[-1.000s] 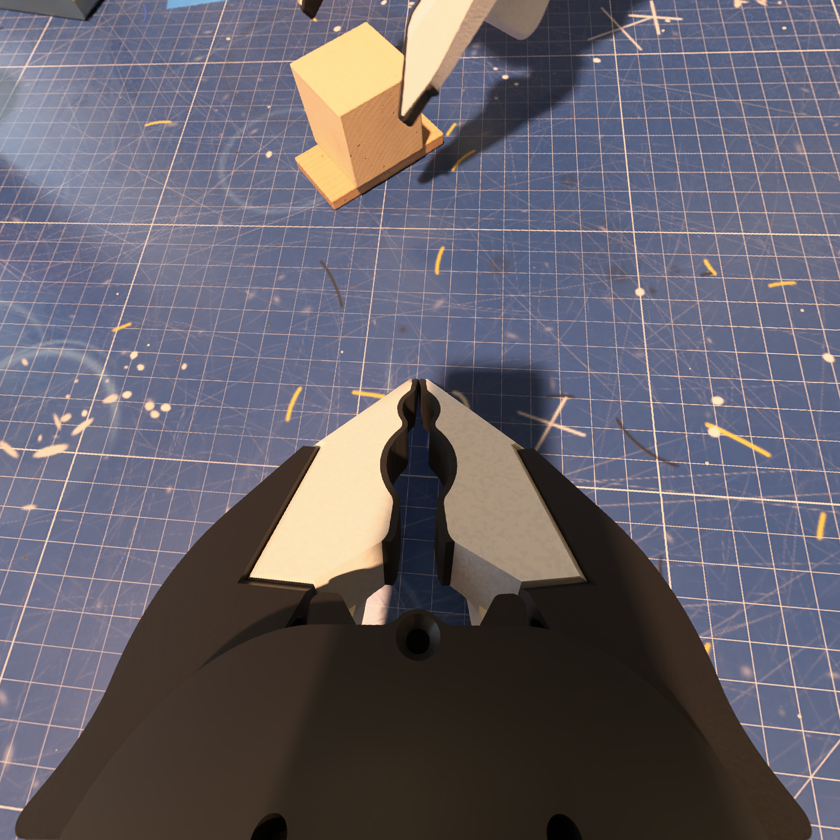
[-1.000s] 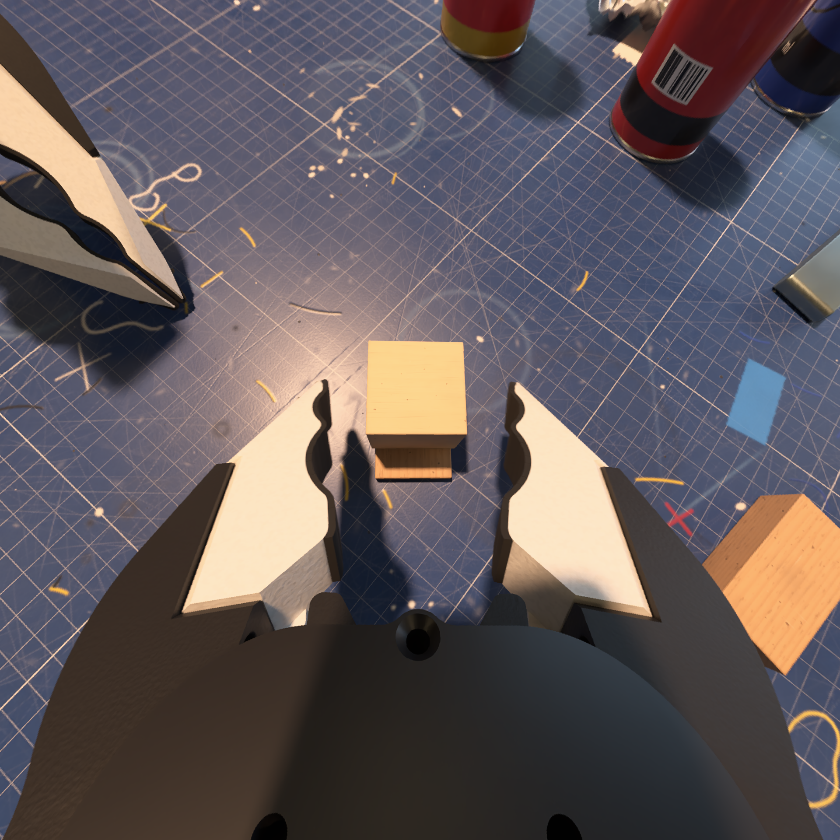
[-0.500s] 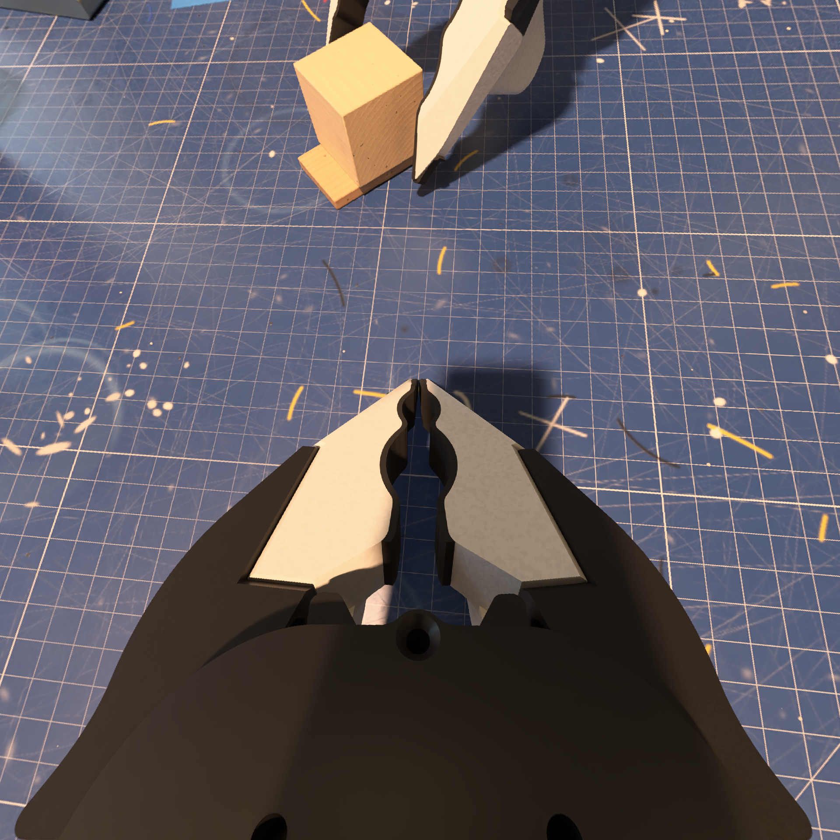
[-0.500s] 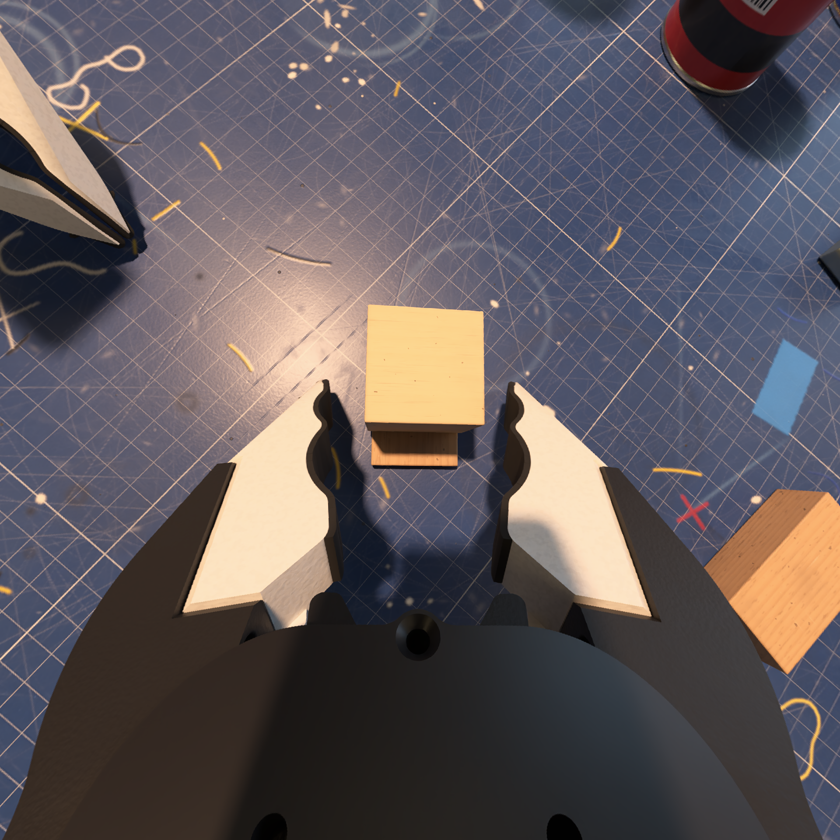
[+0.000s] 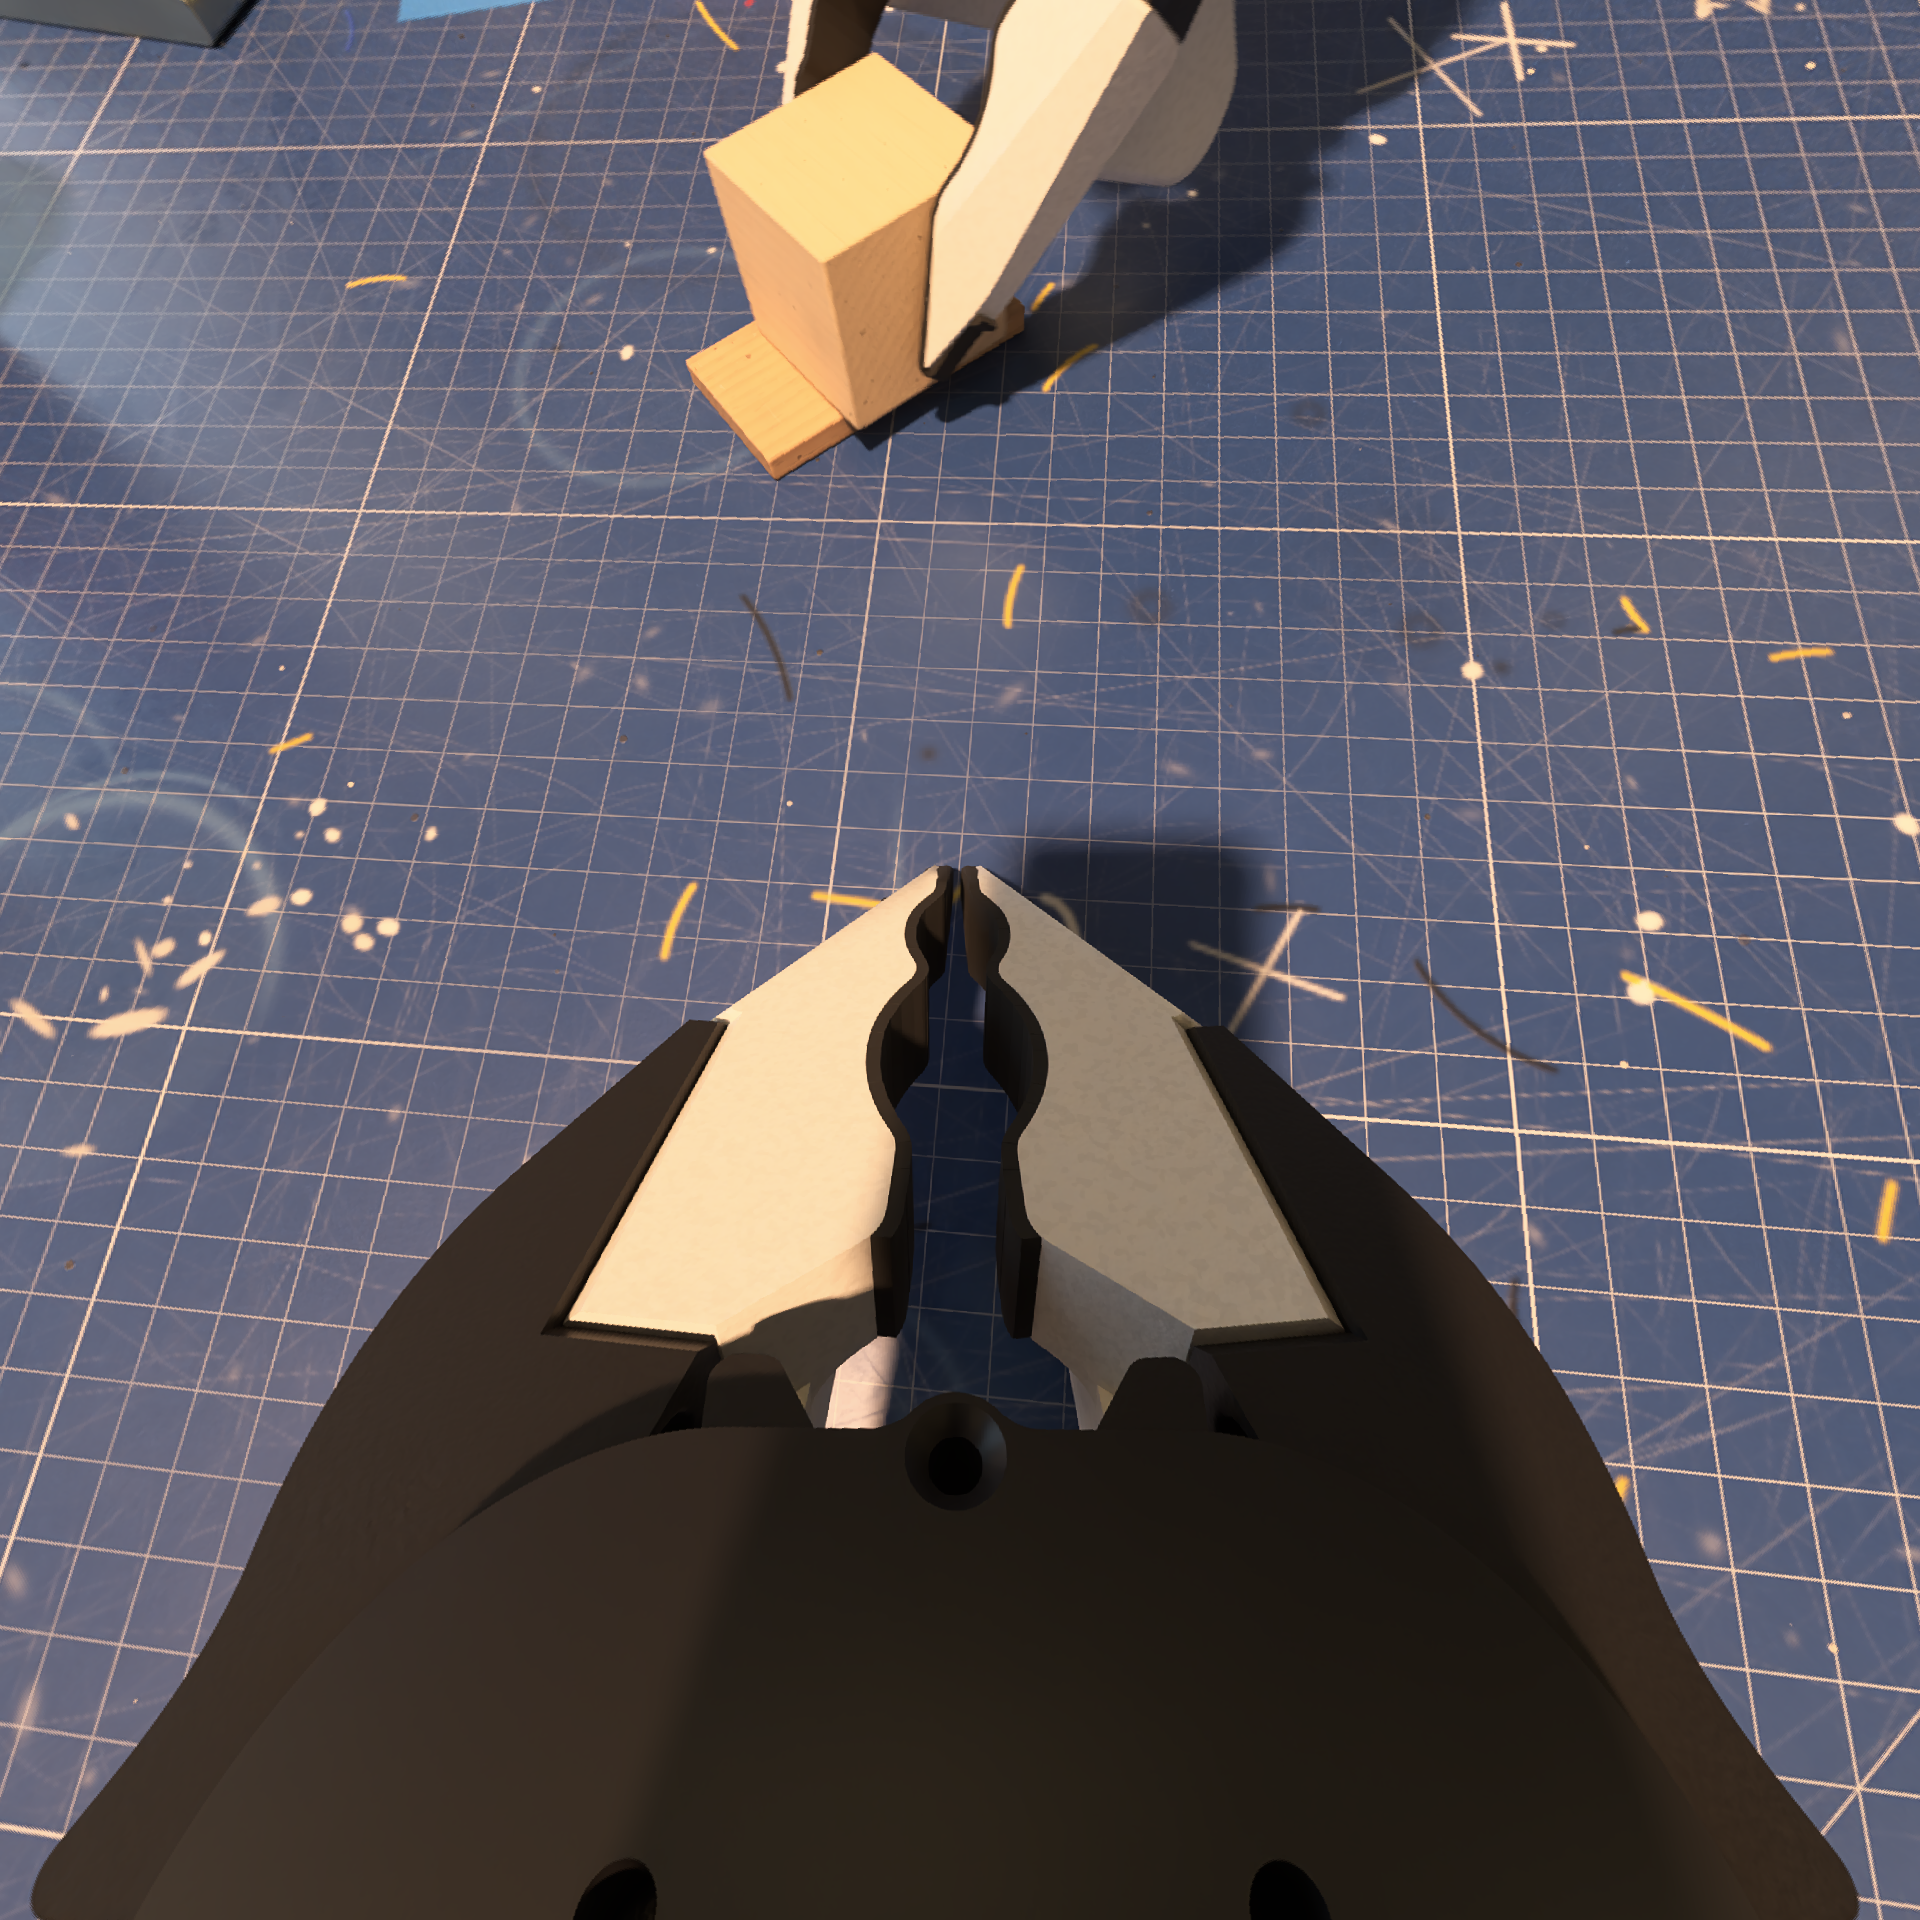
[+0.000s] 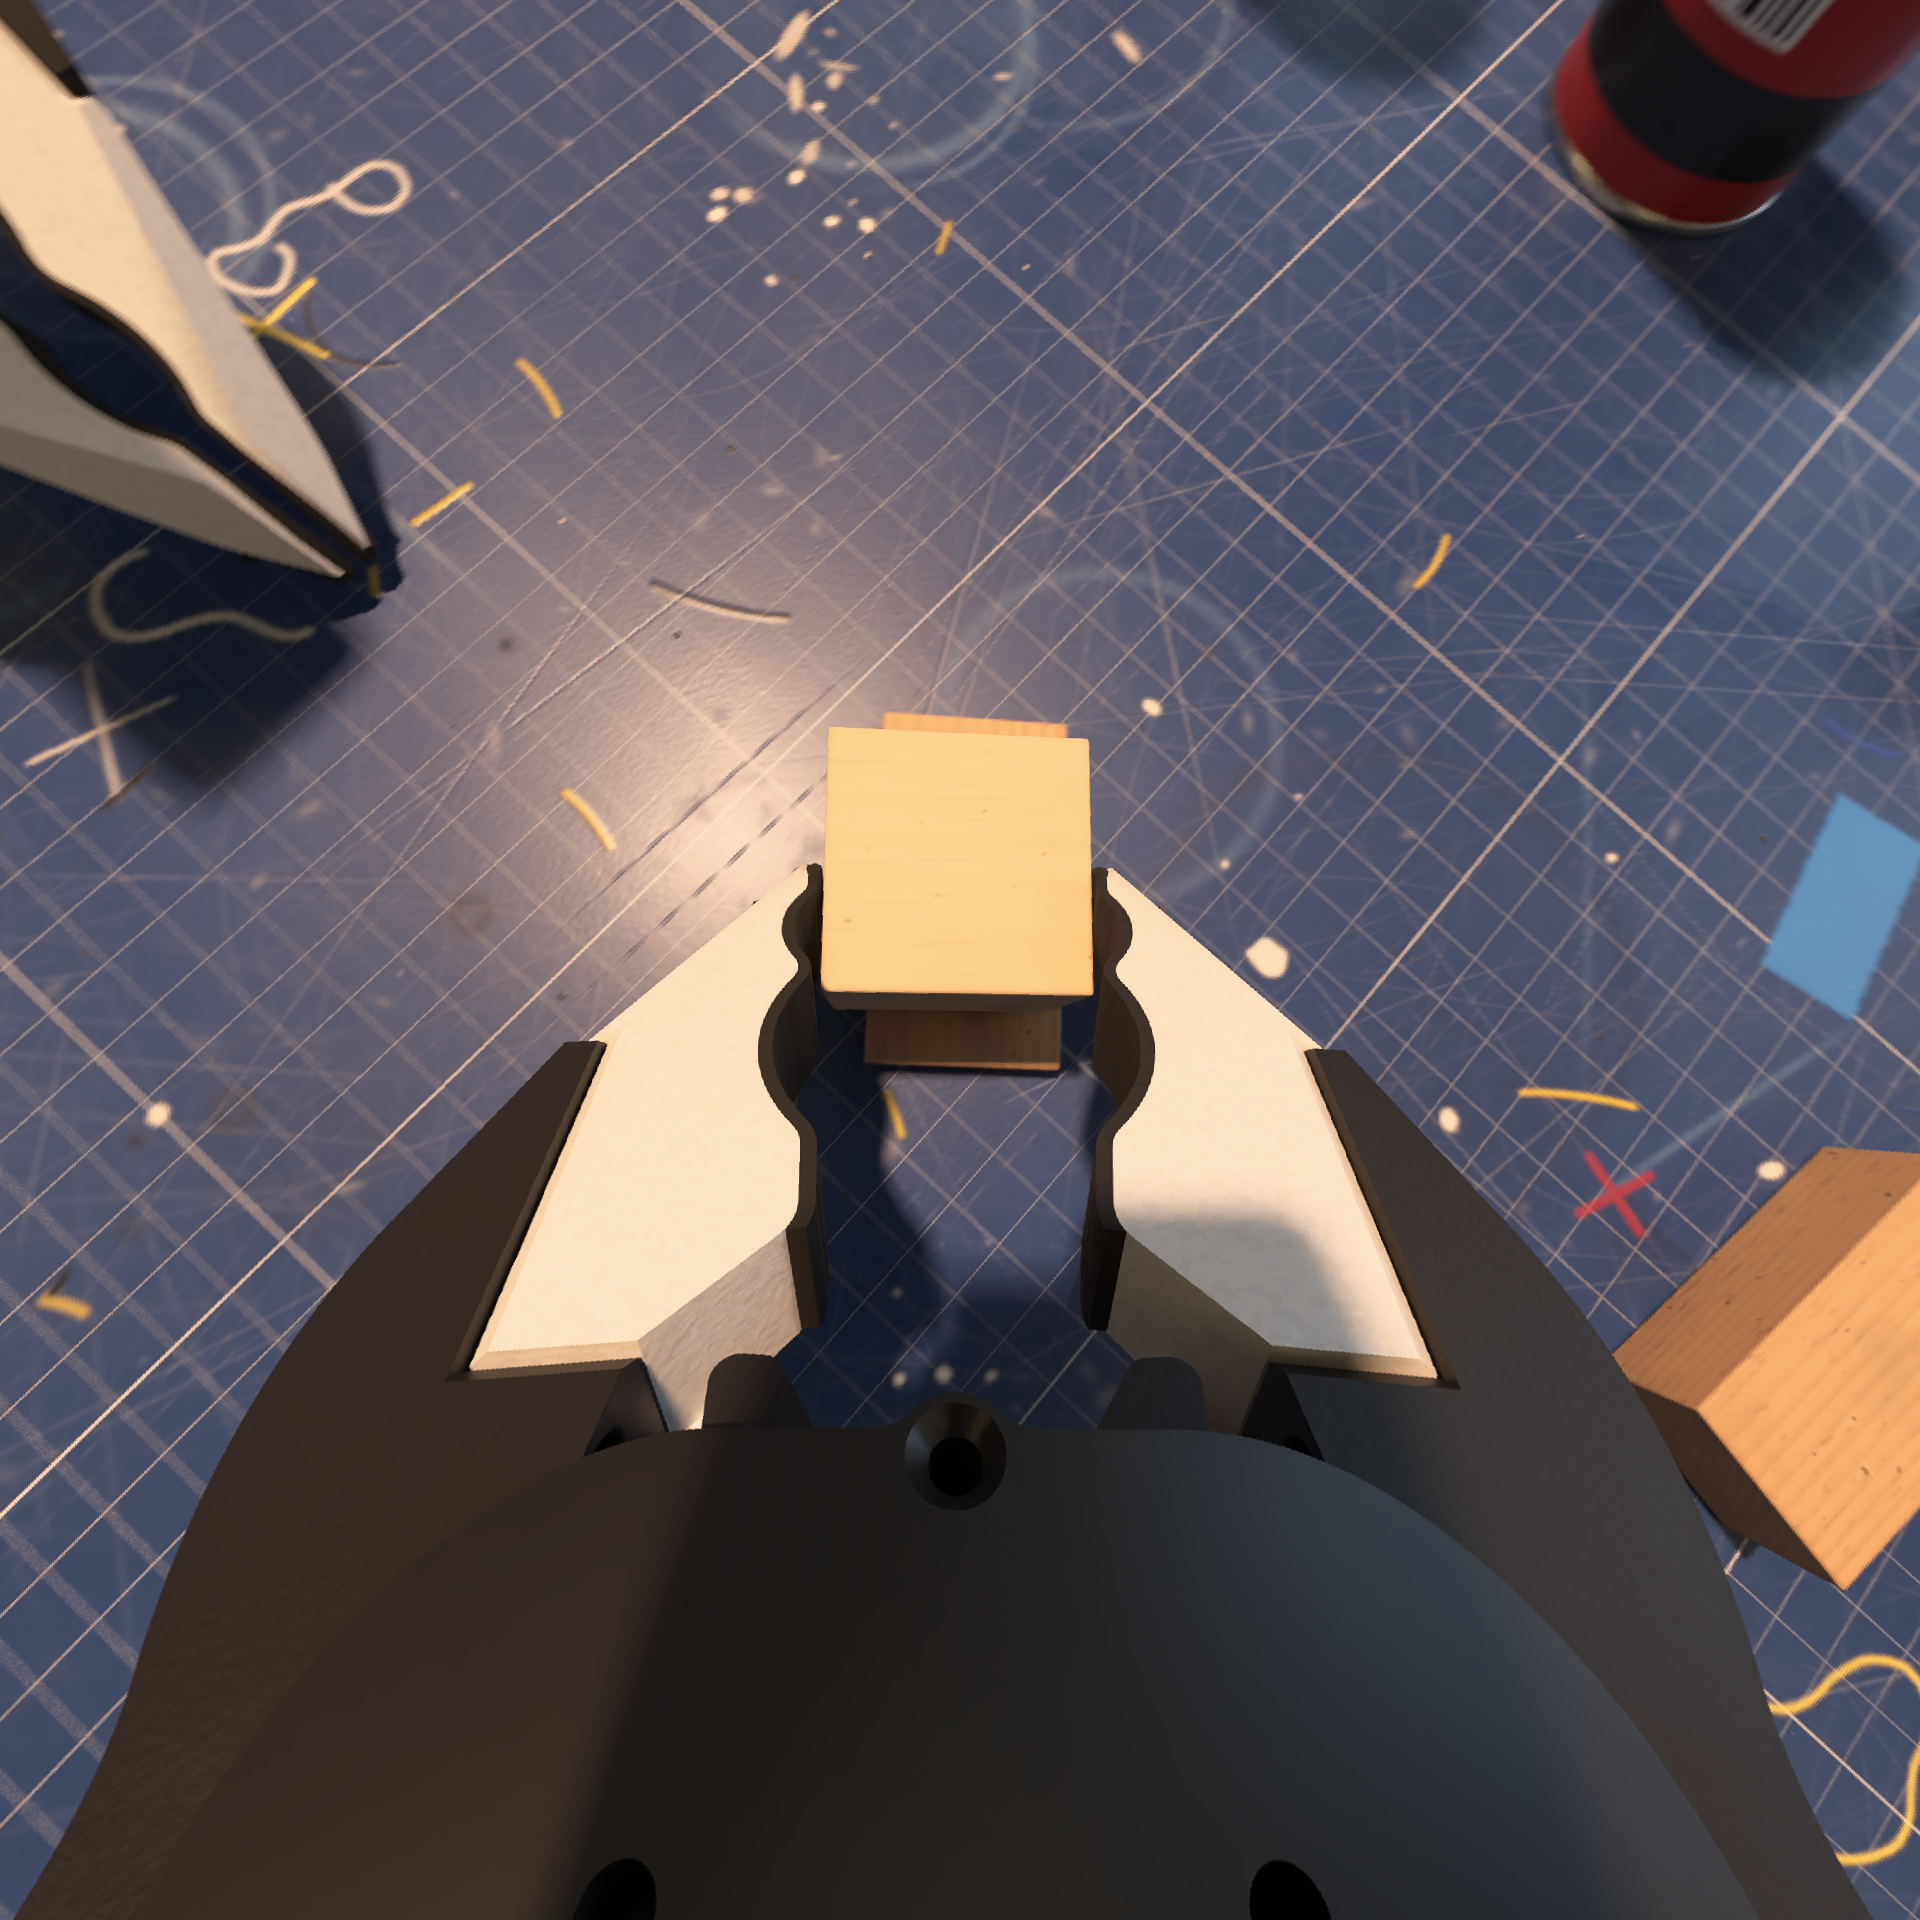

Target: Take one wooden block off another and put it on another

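A pale wooden block (image 6: 956, 862) stands on a thin flat wooden block (image 6: 961, 1039) on the blue cutting mat. My right gripper (image 6: 958, 878) is down around the pale block, with its jaws closed against the block's two sides. In the left wrist view the same pale block (image 5: 821, 208) and flat block (image 5: 769, 405) stand far ahead, with a right finger (image 5: 1018, 187) against the block. A darker wooden block (image 6: 1808, 1351) lies on the mat to the right. My left gripper (image 5: 956, 873) is shut and empty, low over the mat.
A red and black can (image 6: 1714, 114) stands at the far right. A blue patch (image 6: 1839, 904) lies on the mat. The left gripper (image 6: 348, 556) shows at the upper left of the right wrist view. A grey object (image 5: 135, 10) sits at the far left edge.
My right gripper has come down over the pale block and closed from open onto its sides. The left gripper has not moved.
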